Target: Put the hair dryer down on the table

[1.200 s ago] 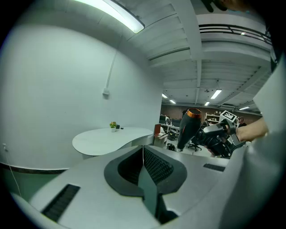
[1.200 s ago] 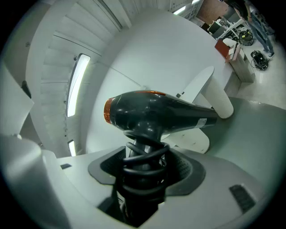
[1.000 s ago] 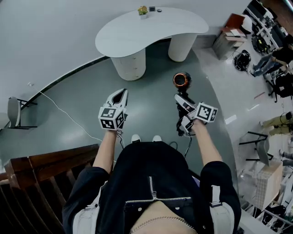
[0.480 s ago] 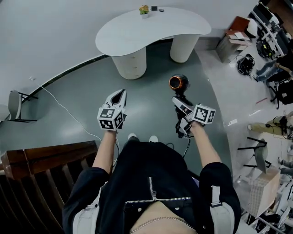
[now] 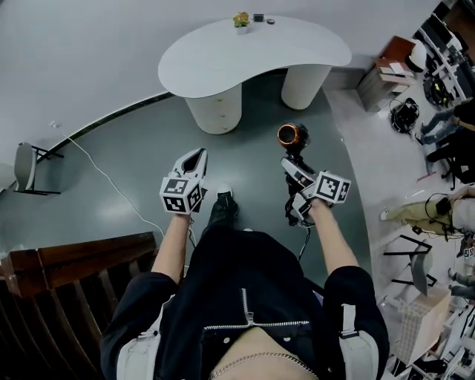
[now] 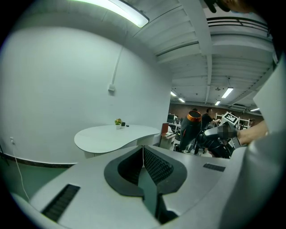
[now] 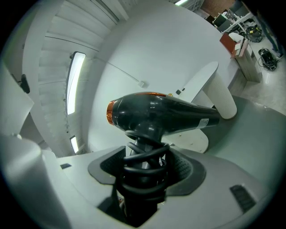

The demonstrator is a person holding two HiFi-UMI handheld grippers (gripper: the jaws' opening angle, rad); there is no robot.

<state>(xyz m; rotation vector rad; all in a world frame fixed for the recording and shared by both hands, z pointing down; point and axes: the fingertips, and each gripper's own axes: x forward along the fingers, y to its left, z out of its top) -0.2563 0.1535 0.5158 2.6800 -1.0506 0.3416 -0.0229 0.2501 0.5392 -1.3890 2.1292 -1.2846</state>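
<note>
my right tongs (image 5: 295, 169) clamp the cord-wrapped handle (image 7: 142, 176) of a glossy black hair dryer with an orange ring (image 5: 292, 135), held over the grey-green floor (image 5: 133, 163), well short of the white kidney-shaped table (image 5: 223, 59). its small white sticker (image 7: 203, 121) is too small to read. my left tongs (image 5: 193, 157) are closed on nothing.

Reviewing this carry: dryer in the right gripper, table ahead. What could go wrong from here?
1. The right gripper clamps the hair dryer over its coiled cord, with the body overhanging the jaws; it might twist or slip.
2. The left gripper is shut and empty, so nothing backs up the hold.
3. A plant and small items sit at the table's far edge; set down short of them.
</note>
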